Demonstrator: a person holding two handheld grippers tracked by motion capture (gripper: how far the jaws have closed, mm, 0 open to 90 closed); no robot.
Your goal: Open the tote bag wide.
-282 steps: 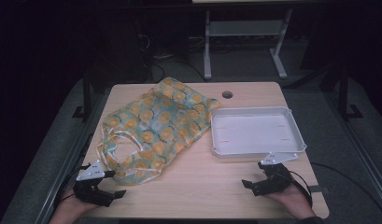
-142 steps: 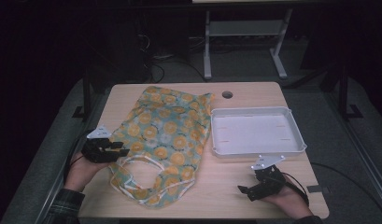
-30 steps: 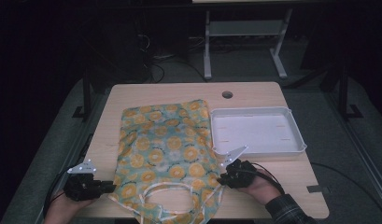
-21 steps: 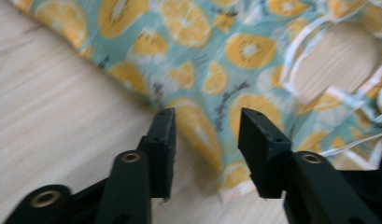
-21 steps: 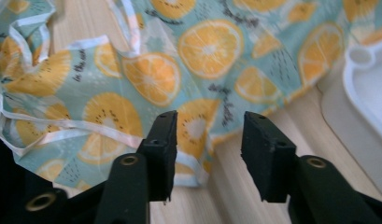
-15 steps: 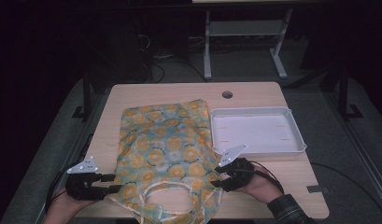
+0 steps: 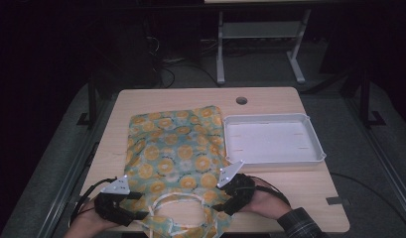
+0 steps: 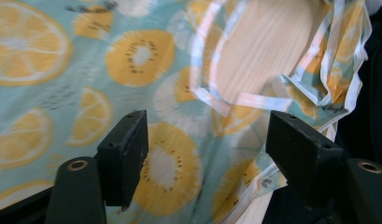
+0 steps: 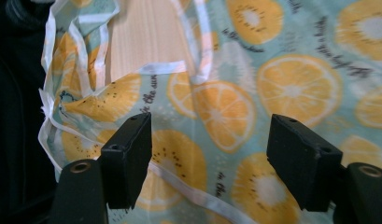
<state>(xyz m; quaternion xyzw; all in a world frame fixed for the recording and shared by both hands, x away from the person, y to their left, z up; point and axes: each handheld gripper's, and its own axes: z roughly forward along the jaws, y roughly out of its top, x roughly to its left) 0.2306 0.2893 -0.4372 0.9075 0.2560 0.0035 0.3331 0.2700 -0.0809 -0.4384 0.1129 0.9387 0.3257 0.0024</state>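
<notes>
Between my right tool's (image 9: 209, 158) jaws the bag (image 9: 272, 84) shows small dark print; only "the sun" reads, the rest is too blurred.

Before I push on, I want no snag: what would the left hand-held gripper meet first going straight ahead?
Probably the fruit-print bag: the left hand-held gripper has open jaws over its cloth, with the white-edged handle just beyond.

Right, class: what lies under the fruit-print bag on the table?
Under the bag you can see the wooden table, whose bare wood also shows through the handle loop. Whatever else might lie beneath the flat cloth is covered. Both tongs hover open over its near end.
</notes>
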